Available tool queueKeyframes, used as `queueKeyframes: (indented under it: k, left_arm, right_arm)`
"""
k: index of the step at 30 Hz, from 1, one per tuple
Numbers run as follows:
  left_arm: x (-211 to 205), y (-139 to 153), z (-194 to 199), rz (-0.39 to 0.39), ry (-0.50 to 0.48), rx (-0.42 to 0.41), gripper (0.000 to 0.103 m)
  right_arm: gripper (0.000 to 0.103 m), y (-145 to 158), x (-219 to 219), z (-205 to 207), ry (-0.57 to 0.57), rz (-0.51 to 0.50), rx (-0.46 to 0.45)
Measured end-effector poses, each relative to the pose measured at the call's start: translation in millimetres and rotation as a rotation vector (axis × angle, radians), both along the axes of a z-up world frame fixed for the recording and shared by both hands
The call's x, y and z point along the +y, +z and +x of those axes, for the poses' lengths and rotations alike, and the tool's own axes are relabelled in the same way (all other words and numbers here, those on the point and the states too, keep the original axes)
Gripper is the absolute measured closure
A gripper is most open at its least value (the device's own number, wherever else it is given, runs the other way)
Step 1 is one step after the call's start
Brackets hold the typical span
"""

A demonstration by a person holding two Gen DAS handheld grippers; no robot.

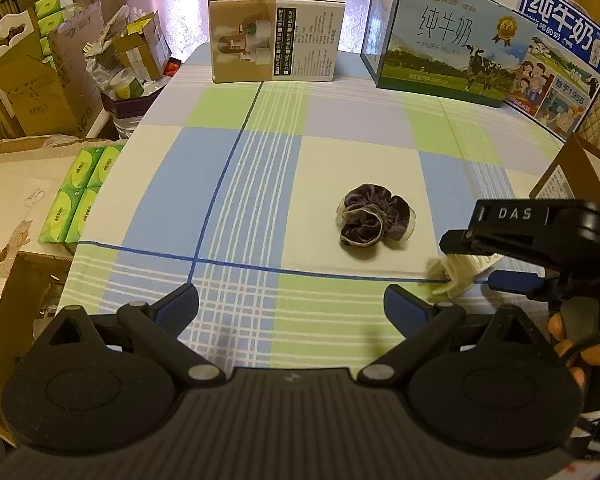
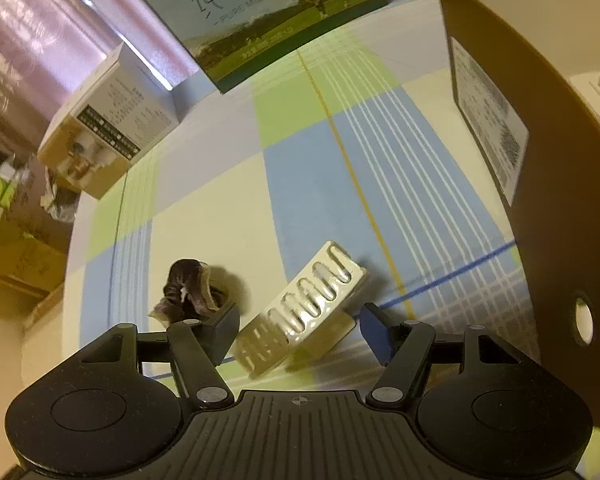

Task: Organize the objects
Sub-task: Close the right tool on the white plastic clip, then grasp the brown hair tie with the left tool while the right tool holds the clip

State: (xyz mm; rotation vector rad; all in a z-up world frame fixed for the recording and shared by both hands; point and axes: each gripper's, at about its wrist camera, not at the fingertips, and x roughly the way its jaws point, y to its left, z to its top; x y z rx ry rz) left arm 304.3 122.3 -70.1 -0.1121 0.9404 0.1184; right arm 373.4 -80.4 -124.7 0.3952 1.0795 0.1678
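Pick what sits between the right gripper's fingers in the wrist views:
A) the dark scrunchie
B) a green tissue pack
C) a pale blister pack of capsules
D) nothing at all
C: the right gripper stands open around the pale blister pack, which rests tilted on the tablecloth, while the dark scrunchie lies apart outside the fingers and the left gripper is open and empty.

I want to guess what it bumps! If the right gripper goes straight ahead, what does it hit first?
Most likely the pale hair clip, lying right between the open right gripper fingers. The dark scrunchie sits off to its left.
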Motion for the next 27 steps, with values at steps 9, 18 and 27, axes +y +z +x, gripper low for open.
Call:
queueKeyframes:
  k: [9, 18, 27]
  left_arm:
    - [-9, -14, 16, -0.017, -0.023, 0.011, 0.006]
    - [-31, -31, 55, -0.026, -0.081, -0.023, 0.006]
    - [-46, -45, 87, 0.013, -0.089, -0.037, 0.017]
  right_arm:
    - [0.078, 6, 17, 8, 0.23, -0.233, -0.11]
    - [0.078, 6, 9, 21, 0.227, -0.291, -0.146]
    - [0.078, 11, -6, 31, 0.191, -0.249, -0.149]
